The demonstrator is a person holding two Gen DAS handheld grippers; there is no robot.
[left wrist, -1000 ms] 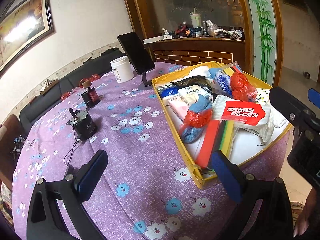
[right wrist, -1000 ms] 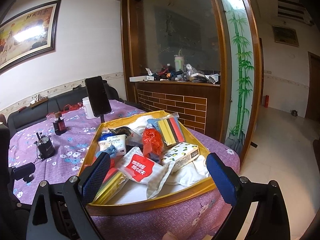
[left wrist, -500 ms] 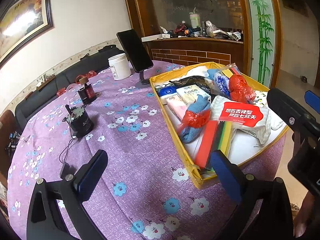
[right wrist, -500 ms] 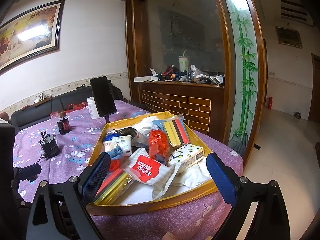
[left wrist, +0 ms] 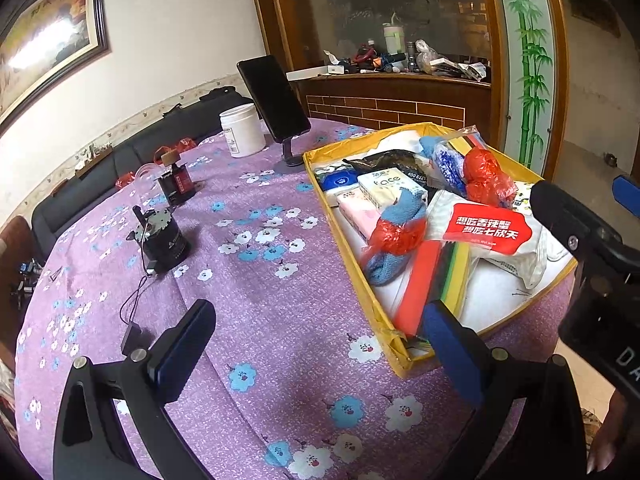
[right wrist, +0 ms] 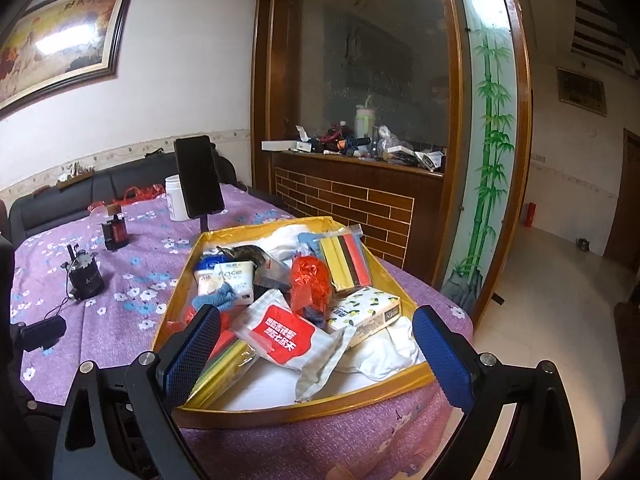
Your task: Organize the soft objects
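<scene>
A yellow tray (left wrist: 343, 240) on the purple flowered table holds a heap of soft goods. In it lie a white pack with a red label (left wrist: 488, 228), a blue knit cloth (left wrist: 400, 208), a red plastic bag (left wrist: 484, 176), tissue packs (left wrist: 390, 186) and a bag of coloured sponges (left wrist: 424, 288). My left gripper (left wrist: 318, 346) hovers open and empty over the cloth by the tray's near left corner. My right gripper (right wrist: 318, 354) is open and empty above the tray's (right wrist: 300, 408) front edge, with the red-label pack (right wrist: 284, 332) between its fingers' line of sight.
A phone on a stand (left wrist: 276, 100) and a white jar (left wrist: 242, 130) stand behind the tray. A black device with a cable (left wrist: 162, 240) and a dark bottle (left wrist: 176, 184) sit to the left. The right tool's black frame (left wrist: 592, 256) and a hand (left wrist: 604, 440) fill the right edge.
Both views drift only slightly. Both grippers stay open and nothing in the tray has moved.
</scene>
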